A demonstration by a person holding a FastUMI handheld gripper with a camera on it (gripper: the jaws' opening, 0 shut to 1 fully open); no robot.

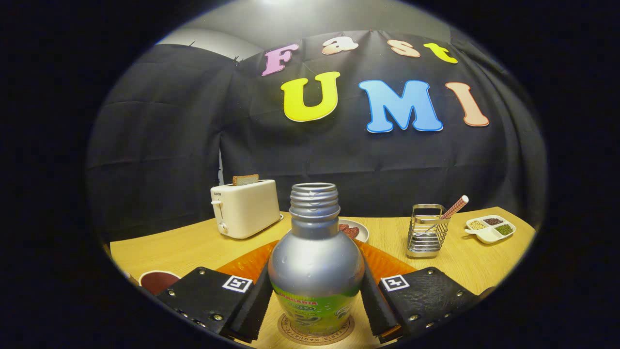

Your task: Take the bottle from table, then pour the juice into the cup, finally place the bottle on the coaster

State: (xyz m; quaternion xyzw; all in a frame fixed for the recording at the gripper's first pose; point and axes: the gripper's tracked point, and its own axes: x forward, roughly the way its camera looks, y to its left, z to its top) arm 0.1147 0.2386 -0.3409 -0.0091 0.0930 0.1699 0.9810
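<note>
A silver bottle [315, 264] with a green label and no cap stands upright on a round brown coaster [316, 335] on the wooden table. My gripper [316, 300] holds it at the wide body, one finger pressed against each side. The bottle's open threaded neck rises straight up between the fingers. A dark red cup [157, 281] with a white rim sits just left of the left finger, partly cut off by it.
An orange mat [244, 264] lies behind the bottle. Beyond it are a small plate of food [353, 229], a cream toaster [244, 207] with a slice of bread, a metal wire caddy [426, 231] holding a straw, and a white divided dish [490, 229].
</note>
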